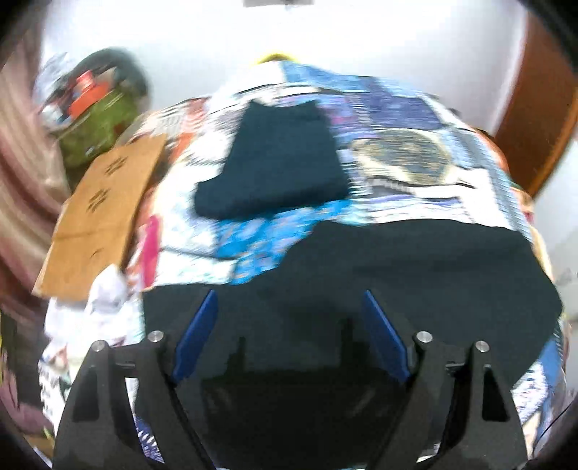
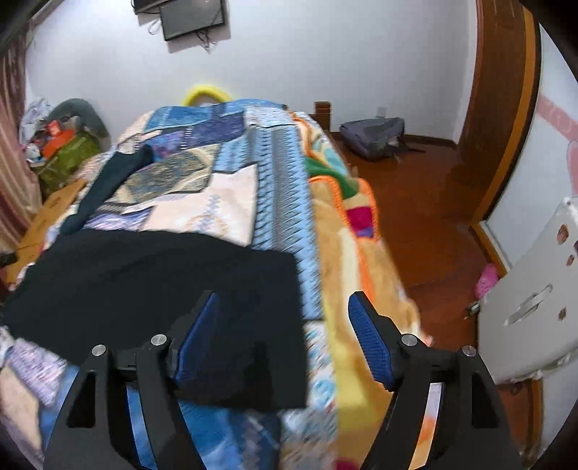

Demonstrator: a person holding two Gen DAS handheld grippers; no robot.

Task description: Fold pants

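black pants [image 2: 151, 285] lie flat under both parted claws, untouched.

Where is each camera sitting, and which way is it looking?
Left wrist: rides on the left gripper, looking down along its open blue fingers at the black pants on the patchwork bedspread.
Right wrist: rides on the right gripper, looking down the bed, with the wooden floor and a wall screen beyond; its open fingers show.
Shared: both see the black pants, the smaller dark folded garment and the cardboard.
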